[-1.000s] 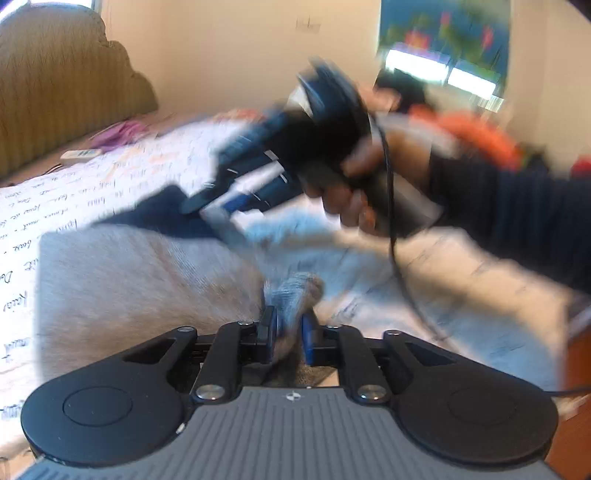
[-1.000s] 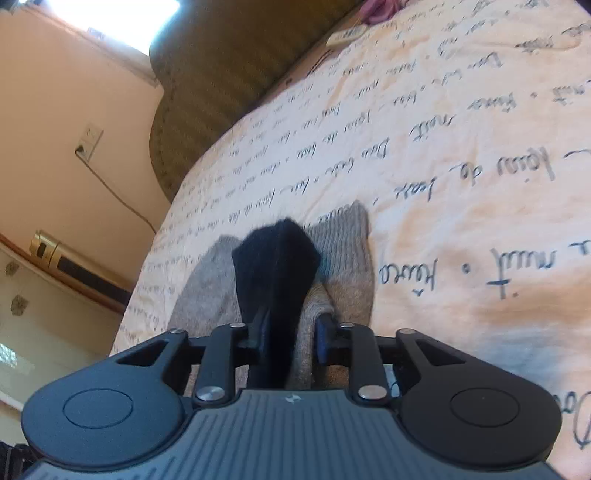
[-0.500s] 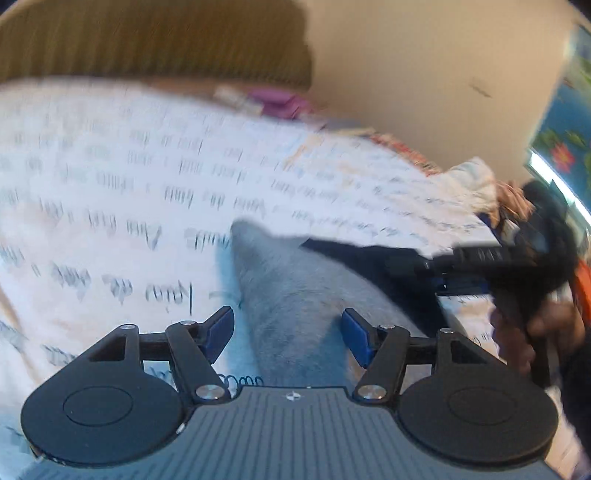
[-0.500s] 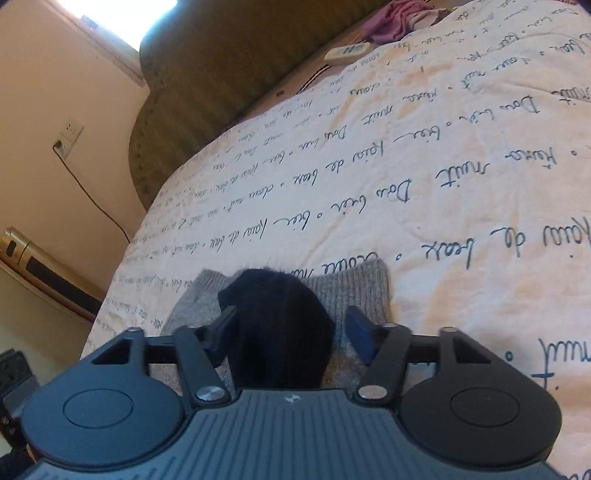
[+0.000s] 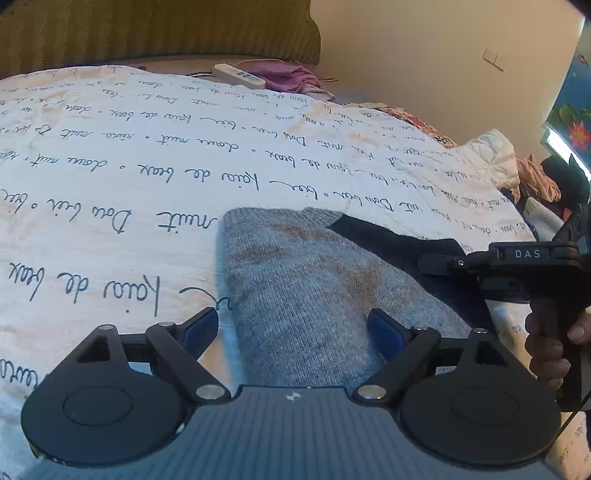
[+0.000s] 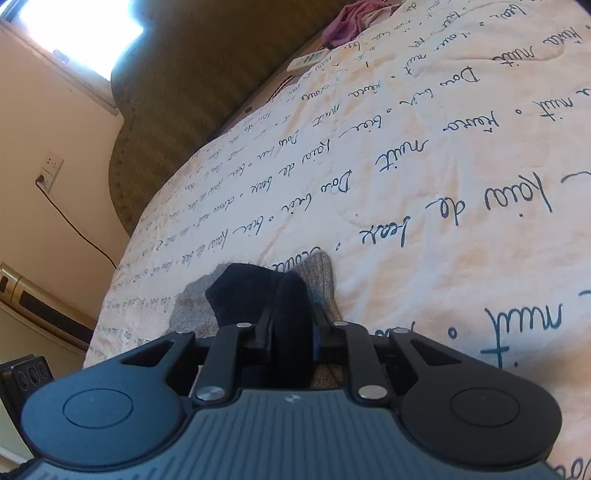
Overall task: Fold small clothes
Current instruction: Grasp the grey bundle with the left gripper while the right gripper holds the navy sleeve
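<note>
A grey knitted garment (image 5: pixel 303 291) lies flat on the bed, with a dark navy piece (image 5: pixel 391 240) on its right side. My left gripper (image 5: pixel 291 328) is open, its blue pads either side of the grey knit, holding nothing. My right gripper (image 6: pixel 290 328) is shut on the dark navy fabric (image 6: pixel 258 291), which bunches between the fingers above the grey knit (image 6: pixel 317 273). The right gripper also shows in the left wrist view (image 5: pixel 517 258), held by a hand at the right edge of the garment.
The bed cover (image 5: pixel 110 177) is cream with dark handwriting print. An olive headboard (image 5: pixel 147 29) stands behind it. A white remote (image 5: pixel 238 75) and a purple cloth (image 5: pixel 291 79) lie near the headboard. A pile of clothes (image 5: pixel 517 173) sits at the right.
My left gripper let go of the grey knit, opened and swung to face the headboard. My right gripper opened half a second ago and is now shut on the dark fabric again.
</note>
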Available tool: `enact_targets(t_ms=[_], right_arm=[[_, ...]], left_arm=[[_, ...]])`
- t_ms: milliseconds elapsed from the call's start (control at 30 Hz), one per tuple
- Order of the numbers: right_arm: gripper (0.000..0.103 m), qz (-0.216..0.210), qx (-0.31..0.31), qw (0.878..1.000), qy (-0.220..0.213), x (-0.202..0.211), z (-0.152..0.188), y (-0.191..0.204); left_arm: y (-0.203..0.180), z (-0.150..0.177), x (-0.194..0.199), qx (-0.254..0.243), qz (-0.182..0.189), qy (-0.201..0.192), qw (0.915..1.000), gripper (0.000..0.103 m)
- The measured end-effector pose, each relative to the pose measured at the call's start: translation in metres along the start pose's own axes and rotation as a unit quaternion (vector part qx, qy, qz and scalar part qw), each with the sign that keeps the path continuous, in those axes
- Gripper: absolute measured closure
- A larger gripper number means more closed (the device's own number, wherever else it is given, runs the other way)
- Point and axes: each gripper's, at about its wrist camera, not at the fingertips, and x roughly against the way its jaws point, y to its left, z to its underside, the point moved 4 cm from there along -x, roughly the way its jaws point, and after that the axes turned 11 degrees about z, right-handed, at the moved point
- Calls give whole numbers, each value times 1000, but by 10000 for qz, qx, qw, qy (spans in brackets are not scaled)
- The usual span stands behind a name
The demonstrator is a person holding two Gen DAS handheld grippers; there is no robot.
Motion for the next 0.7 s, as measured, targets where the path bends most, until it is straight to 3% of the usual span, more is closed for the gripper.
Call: enact_targets(t_ms=[133, 233, 300, 367, 500, 567, 633, 700], right_arm=[[27, -240, -40, 9995, -211, 39, 13, 0], [26, -399, -70, 9992, -69, 56, 34, -7], [26, -392, -66, 9991, 126, 54, 45, -11], [26, -324, -127, 9992, 178, 48, 48, -12], [26, -444, -405, 9981, 163, 33, 36, -11], [26, -429, -366, 9980, 275, 23, 34, -8], [27, -471, -331, 9979, 298, 18, 35, -5], [38, -400, -275, 9984, 298, 18, 38, 0]], left_arm=[[20, 7, 35, 513, 339, 22, 9981, 16], [33, 19, 43, 1309, 1073, 279, 9852, 20], [35, 19, 37, 1563, 1441, 336, 9766, 21], [38, 12, 25, 1712, 1654, 373, 9705, 23], [52, -2, -8, 2459, 1934, 688, 9473, 26], [50, -7, -15, 2493, 1939, 721, 9461, 28], [47, -9, -19, 2339, 1765, 763, 9531, 54], [46, -8, -20, 2192, 1649, 732, 9589, 60]])
